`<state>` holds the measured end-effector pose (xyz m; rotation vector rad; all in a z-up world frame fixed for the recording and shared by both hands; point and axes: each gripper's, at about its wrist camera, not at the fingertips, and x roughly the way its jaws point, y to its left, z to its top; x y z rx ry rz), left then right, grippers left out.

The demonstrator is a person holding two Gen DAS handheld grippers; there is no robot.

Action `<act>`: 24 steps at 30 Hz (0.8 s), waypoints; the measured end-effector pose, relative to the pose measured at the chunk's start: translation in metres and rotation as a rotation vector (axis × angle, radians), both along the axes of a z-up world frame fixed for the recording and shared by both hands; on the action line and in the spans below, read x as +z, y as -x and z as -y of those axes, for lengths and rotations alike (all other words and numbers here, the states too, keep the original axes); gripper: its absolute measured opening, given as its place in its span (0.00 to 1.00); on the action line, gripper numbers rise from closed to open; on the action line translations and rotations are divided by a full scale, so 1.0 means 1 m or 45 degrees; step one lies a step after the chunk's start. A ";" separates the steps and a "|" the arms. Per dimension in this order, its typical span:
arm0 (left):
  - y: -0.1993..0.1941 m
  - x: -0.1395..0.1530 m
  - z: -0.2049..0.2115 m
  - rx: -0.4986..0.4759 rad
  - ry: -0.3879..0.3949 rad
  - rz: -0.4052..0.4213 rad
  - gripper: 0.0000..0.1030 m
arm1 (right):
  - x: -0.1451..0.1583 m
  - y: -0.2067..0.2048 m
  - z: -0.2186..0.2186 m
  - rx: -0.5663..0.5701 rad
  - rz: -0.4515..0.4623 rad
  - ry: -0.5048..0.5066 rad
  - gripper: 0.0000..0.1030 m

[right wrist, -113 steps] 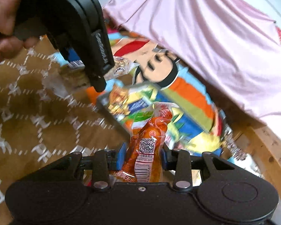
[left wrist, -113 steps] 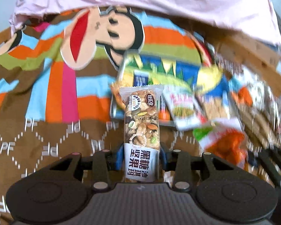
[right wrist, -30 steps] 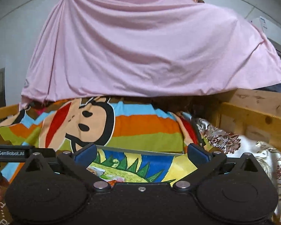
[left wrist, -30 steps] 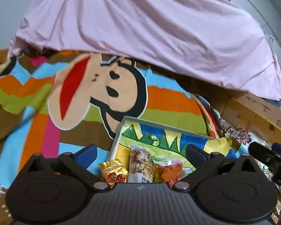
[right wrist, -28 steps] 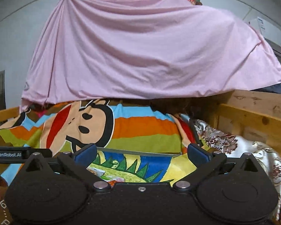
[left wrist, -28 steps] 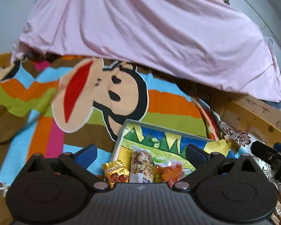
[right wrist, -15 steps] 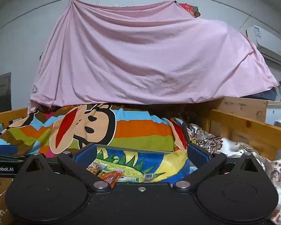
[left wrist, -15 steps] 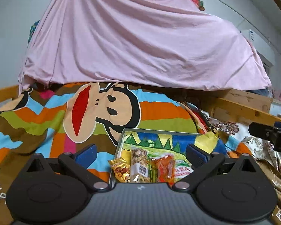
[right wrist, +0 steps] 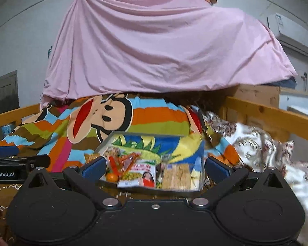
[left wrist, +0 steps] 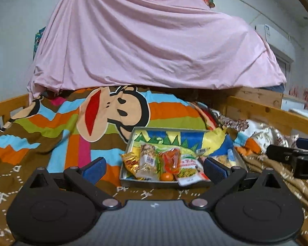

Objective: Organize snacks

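At lower centre of both views, the tray (left wrist: 126,149) on the bed holds the snacks (left wrist: 147,162) packed side by side. Left tool (left wrist: 154,169) and right tool (right wrist: 154,169) are released and empty. Sorting appears nearly complete.

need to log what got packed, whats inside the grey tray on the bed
In the tray: a gold packet, a nut bar, an orange snack pack, a small orange fruit, a green-and-white packet and a large colourful bag behind. Anything beneath them is covered.
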<state>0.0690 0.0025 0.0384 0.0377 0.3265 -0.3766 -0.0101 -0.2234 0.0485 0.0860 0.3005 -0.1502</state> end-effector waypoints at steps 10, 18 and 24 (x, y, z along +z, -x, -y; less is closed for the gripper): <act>0.023 -0.004 -0.012 0.052 -0.013 -0.045 1.00 | -0.004 0.027 -0.006 -0.022 -0.043 0.005 0.99; 0.033 -0.007 -0.010 0.044 -0.043 -0.053 1.00 | -0.008 0.036 -0.013 -0.022 -0.078 0.006 0.99; 0.037 -0.009 -0.010 0.047 -0.052 -0.065 1.00 | -0.013 0.033 -0.018 -0.016 -0.110 0.025 0.99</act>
